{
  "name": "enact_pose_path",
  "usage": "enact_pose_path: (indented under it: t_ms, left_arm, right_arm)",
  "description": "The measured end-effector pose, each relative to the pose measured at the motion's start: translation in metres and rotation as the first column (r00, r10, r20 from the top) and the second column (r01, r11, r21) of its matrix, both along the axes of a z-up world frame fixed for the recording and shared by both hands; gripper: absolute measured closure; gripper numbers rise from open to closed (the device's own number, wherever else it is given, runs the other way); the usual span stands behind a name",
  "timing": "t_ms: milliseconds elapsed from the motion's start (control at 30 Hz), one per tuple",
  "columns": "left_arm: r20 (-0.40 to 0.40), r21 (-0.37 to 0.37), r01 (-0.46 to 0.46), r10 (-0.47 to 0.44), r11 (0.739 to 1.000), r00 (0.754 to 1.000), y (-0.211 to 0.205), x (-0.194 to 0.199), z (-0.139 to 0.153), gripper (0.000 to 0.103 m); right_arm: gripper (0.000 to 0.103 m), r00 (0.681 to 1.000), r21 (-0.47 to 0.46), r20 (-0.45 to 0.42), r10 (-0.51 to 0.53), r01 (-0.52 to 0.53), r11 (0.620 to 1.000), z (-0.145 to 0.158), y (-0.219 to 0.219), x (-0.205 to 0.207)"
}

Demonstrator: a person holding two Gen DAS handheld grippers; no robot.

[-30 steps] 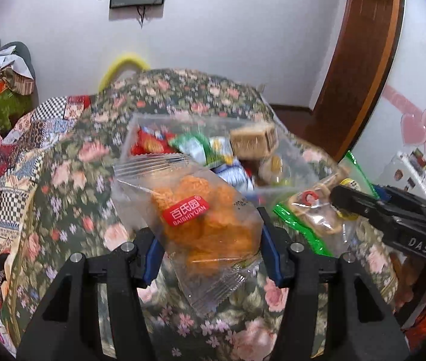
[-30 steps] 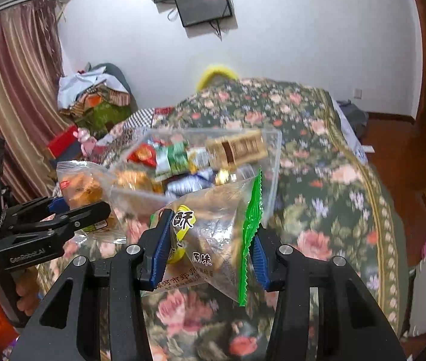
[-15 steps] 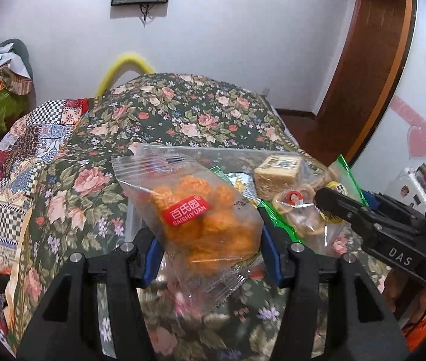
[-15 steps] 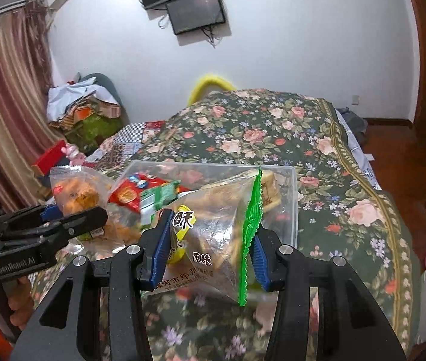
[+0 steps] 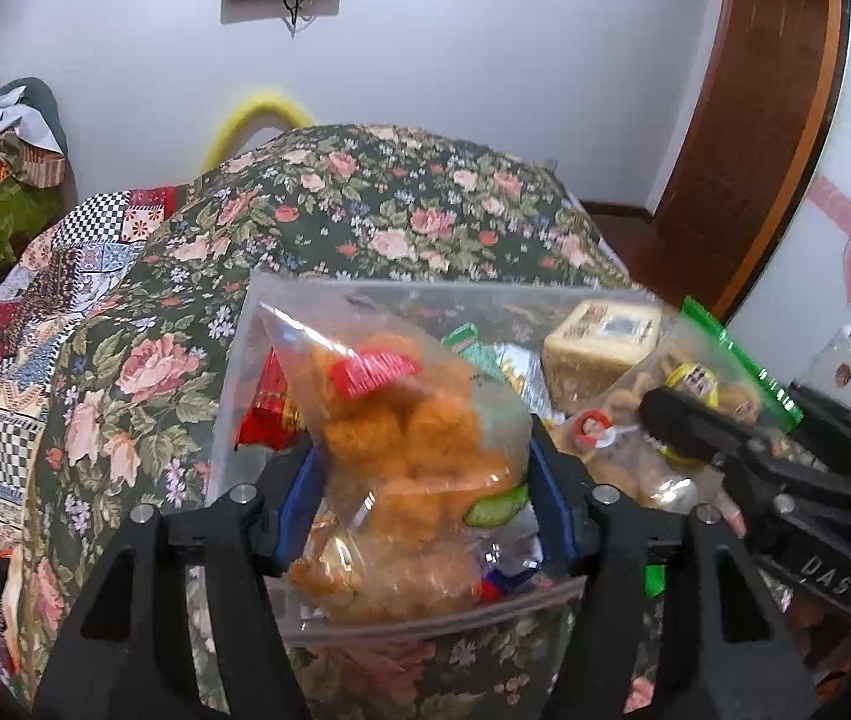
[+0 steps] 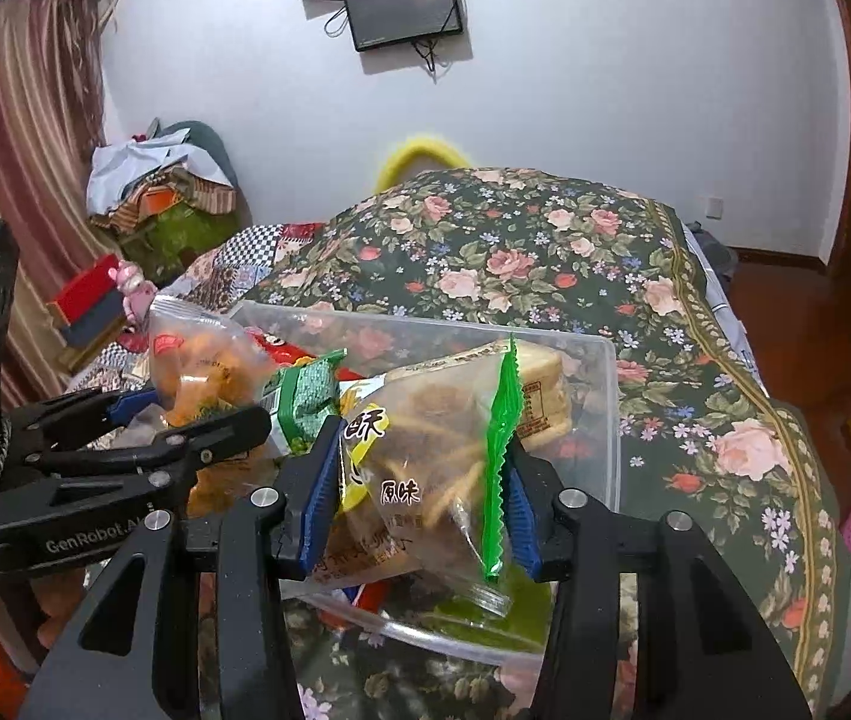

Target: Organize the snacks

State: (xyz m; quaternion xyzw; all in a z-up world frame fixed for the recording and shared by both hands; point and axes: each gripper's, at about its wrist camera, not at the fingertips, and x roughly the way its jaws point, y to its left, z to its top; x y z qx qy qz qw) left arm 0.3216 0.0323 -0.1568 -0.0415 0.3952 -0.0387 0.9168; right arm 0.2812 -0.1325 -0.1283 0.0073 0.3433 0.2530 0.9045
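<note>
A clear plastic bin [image 5: 281, 324] [image 6: 608, 420] holding several snacks sits on the floral bedspread. My left gripper [image 5: 422, 489] is shut on a clear bag of orange puffs [image 5: 407, 444] and holds it over the bin's near left part. It also shows in the right wrist view [image 6: 197, 372]. My right gripper [image 6: 419, 498] is shut on a clear bag of biscuits with a green edge [image 6: 443, 462], over the bin's near right part. That bag also shows in the left wrist view [image 5: 695, 414]. A tan boxed snack [image 5: 602, 351] lies in the bin.
The floral bedspread [image 6: 545, 252] stretches beyond the bin to a white wall. A patchwork quilt [image 5: 11, 324] and a pile of clothes [image 6: 155, 192] lie to the left. A wooden door frame [image 5: 767, 120] stands at the right.
Both grippers moved forward and down with their bags, from short of the bin to over its inside. The orange puff bag has tilted upright.
</note>
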Motion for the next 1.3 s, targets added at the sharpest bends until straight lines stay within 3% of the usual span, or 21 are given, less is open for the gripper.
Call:
enact_pose_path:
  t_ms: [100,267,500,767,867,1033,1100,1300]
  left_arm:
    - [0.003,0.017,0.010,-0.010,1.000,1.000,-0.001,-0.007,0.004,0.033]
    - [0.054,0.025,0.011,-0.012,1.000,0.998,0.000,-0.027,0.024,0.032]
    - [0.193,0.042,-0.012,0.003,0.999,0.981,0.001,-0.081,0.074,0.032]
    - [0.360,-0.027,-0.046,0.052,0.999,0.932,0.006,-0.158,0.135,0.032]
    - [0.406,-0.050,-0.048,0.064,0.998,0.912,0.006,-0.184,0.152,0.031]
    - [0.465,-0.046,-0.065,0.079,0.997,0.882,0.001,-0.218,0.169,0.009]
    - [0.478,-0.040,-0.081,0.090,0.996,0.874,0.000,-0.227,0.172,0.003]
    - [0.493,-0.035,-0.099,0.103,0.995,0.864,-0.001,-0.243,0.175,0.001]
  right_arm:
    - [0.050,1.000,-0.033,-0.006,-0.011,0.011,0.999,0.004,-0.001,-0.003]
    - [0.030,0.998,-0.039,0.039,-0.040,0.042,0.998,0.017,-0.010,-0.014]
    - [0.029,0.995,0.022,0.092,-0.039,0.037,0.999,0.060,-0.030,-0.050]
    - [0.029,0.979,0.083,0.199,-0.050,0.034,0.996,0.111,-0.046,-0.110]
    - [0.023,0.966,0.102,0.249,-0.061,0.036,0.994,0.128,-0.050,-0.133]
    - [0.015,0.947,0.127,0.314,-0.072,0.033,0.991,0.148,-0.054,-0.162]
    - [0.004,0.939,0.126,0.334,-0.077,0.037,0.991,0.151,-0.053,-0.168]
    - [0.000,0.923,0.108,0.373,-0.096,0.059,0.992,0.153,-0.049,-0.179]
